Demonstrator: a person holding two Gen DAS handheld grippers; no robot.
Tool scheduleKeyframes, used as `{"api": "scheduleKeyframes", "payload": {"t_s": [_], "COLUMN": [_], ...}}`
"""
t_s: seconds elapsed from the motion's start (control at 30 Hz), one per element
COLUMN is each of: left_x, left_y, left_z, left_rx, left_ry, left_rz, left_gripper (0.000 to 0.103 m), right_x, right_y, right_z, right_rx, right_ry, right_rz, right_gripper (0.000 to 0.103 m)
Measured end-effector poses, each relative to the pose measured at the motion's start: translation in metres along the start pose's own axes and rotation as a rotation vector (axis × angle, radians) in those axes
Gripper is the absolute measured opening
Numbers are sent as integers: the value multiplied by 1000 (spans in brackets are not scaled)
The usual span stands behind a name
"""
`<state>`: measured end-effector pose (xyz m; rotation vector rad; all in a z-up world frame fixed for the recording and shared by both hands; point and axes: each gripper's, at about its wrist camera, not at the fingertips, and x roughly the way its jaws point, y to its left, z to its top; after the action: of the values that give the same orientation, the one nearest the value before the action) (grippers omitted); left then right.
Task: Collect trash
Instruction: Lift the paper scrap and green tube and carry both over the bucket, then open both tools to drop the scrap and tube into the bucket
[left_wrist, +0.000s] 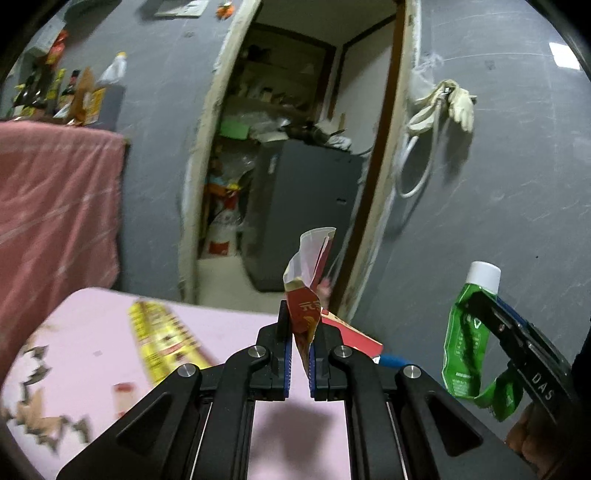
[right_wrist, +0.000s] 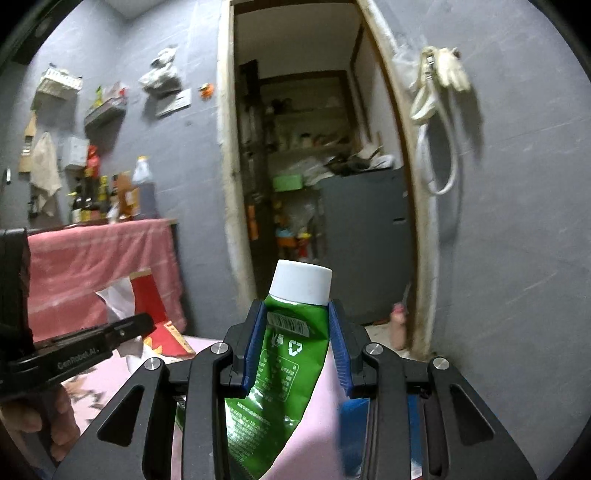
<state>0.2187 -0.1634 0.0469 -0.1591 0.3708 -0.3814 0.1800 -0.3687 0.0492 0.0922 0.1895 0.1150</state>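
- Where the left wrist view looks along its own fingers, we see the left gripper (left_wrist: 300, 354) clenched on a red wrapper (left_wrist: 308, 295), which stands up crumpled between the blue pads above the pink table (left_wrist: 92, 325).
- That view alone shows us the yellow packet (left_wrist: 162, 339) lying on the table, brown scraps (left_wrist: 37, 406) scattered at its near-left edge, and a red box (left_wrist: 354, 336) just behind the fingers.
- The right wrist view gives us what the left shows only from the side: the right gripper (right_wrist: 297, 343) grasping a green tube (right_wrist: 291, 350) near its white cap (right_wrist: 301, 282), cap pointing up and away, the flattened body trailing down between the arms.
- From the right view we also see the left gripper (right_wrist: 122, 328) side-on at the left, a hand (right_wrist: 48, 424) below it, and the wrapper (right_wrist: 140, 295) beyond it.
- In the left view the tube (left_wrist: 465, 347) and right gripper (left_wrist: 517, 339) sit at the right edge, well off the table.
- Both views look through an open doorway (right_wrist: 295, 147) into a storeroom: shelves crowded with items we cannot make out, and a dark cabinet (left_wrist: 306, 210) with clutter on top.
- A pink cloth (right_wrist: 103, 266) drapes a counter carrying bottles (right_wrist: 96, 192); gloves (left_wrist: 454, 103) and a white hose hang on the grey wall right of the door.
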Motion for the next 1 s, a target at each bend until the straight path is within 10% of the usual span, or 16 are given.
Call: {"api": "scheduleKeyframes", "payload": {"t_s": [0.53, 1.0], "left_x": [109, 177], "left_y": [-106, -105], "left_z": [1, -22], "left_rx": [34, -42], "left_ry": [22, 302], "left_rz": [-82, -81], "left_gripper": [5, 13], "right_x": [14, 54], "right_y": [-129, -151], "right_z": [-6, -34], "right_rx": [95, 166], "right_ry": [-2, 204], "right_rz": [-219, -190], "right_gripper": [32, 34]}}
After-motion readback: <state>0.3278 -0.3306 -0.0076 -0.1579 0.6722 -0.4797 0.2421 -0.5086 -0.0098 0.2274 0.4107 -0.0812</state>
